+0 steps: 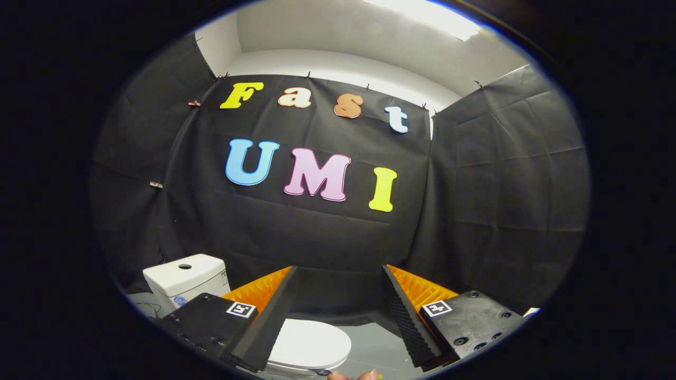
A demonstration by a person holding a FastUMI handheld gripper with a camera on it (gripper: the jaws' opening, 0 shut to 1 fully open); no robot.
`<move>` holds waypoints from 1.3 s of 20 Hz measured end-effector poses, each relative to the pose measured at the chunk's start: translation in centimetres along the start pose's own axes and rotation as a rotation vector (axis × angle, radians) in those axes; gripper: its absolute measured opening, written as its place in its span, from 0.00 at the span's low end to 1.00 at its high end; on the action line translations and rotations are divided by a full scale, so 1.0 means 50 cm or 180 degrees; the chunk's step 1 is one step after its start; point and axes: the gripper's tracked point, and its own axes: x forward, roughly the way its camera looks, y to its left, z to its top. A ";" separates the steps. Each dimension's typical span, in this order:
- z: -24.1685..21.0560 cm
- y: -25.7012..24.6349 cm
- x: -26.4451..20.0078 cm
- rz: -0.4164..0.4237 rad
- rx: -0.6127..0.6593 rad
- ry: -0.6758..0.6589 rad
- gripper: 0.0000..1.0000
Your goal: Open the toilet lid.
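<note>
Below the spread fingers of the gripper (338, 295), which hold nothing, the toilet lid (311, 345) lies closed, with the white tank (185, 279) beyond the left finger.

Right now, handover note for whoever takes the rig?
Tongs: open, nothing between the fingers, held above the toilet.
Toilet lid: shut, lying flat, below and between the fingers.
Tank: beyond the left finger, against the booth's black cloth wall.
Done: nothing; lid untouched.
Left: come down to the lid's front edge, catch it, swing it up toward the tank.
</note>
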 end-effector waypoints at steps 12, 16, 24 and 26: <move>-0.315 0.028 0.040 0.0098 -0.0180 0.0187 0.98; -0.437 0.044 0.034 0.0235 -0.0068 0.0390 0.99; -0.711 0.019 0.018 0.0343 0.0559 0.1275 0.99; -0.778 0.012 0.010 0.0367 0.0876 0.1590 0.99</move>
